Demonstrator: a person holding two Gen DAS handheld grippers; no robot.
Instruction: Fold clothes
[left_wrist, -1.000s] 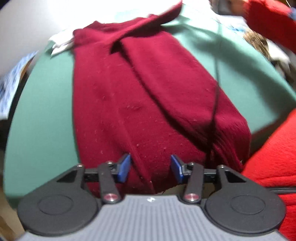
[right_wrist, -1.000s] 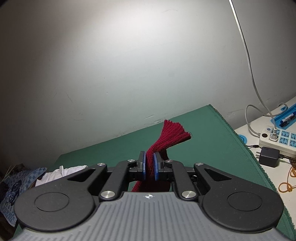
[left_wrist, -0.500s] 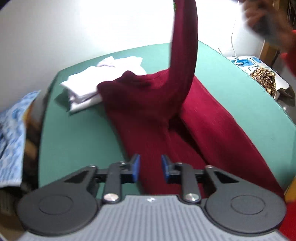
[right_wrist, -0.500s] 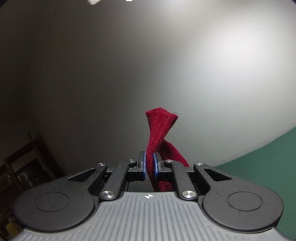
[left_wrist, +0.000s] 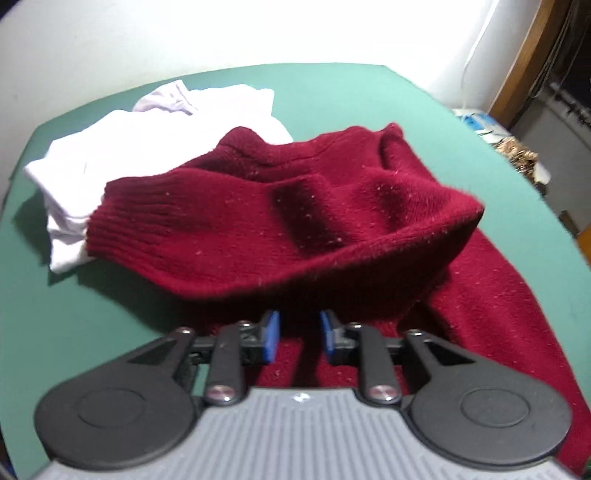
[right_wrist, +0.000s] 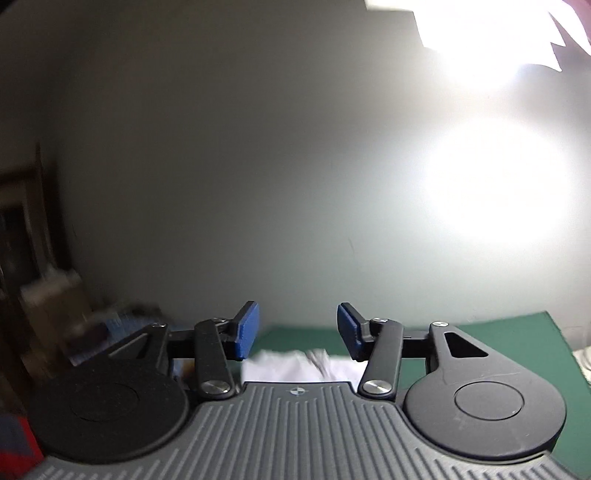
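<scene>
Dark red knitted sweater (left_wrist: 295, 221) lies on the green table cloth (left_wrist: 92, 314), its sleeve thrown across the body, beside folded white garments (left_wrist: 110, 155). Left gripper (left_wrist: 298, 336) opening, nothing pinched; right gripper (right_wrist: 298, 330) opening, empty. Recommend flattening the sleeve before the next fold.

Fuzzy knitted sweater (left_wrist: 295, 221) — ribbed cuff — on matt green cloth (left_wrist: 92, 314).

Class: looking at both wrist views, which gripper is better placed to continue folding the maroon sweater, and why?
Left. The left gripper hovers right over the maroon sweater, jaws opening, nothing clamped. The right gripper, jaws opening and empty, faces the wall above the table.
</scene>
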